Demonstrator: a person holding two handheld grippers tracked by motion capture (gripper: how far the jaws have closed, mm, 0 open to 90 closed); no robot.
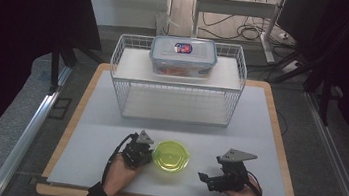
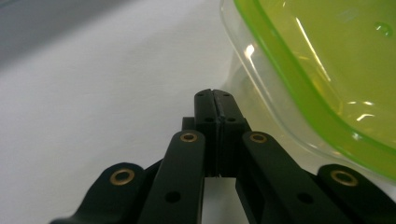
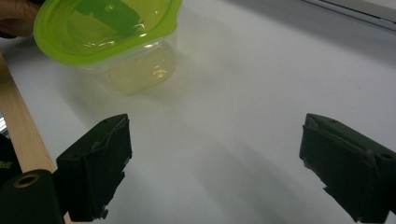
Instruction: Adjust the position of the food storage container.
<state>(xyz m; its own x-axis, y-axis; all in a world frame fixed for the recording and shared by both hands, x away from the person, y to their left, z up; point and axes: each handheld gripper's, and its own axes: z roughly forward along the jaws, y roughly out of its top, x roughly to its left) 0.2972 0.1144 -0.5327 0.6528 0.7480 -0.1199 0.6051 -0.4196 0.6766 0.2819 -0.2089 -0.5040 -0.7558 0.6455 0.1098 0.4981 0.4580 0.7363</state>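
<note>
Your left gripper (image 2: 215, 100) was closed on nothing, its tips just beside the green-lidded container (image 1: 171, 156) near the front edge of the table (image 1: 259, 133). Your right gripper (image 3: 215, 163) stood open and empty, apart from it. A push from those closed tips could have slid or tipped the light container, I judge.
</note>
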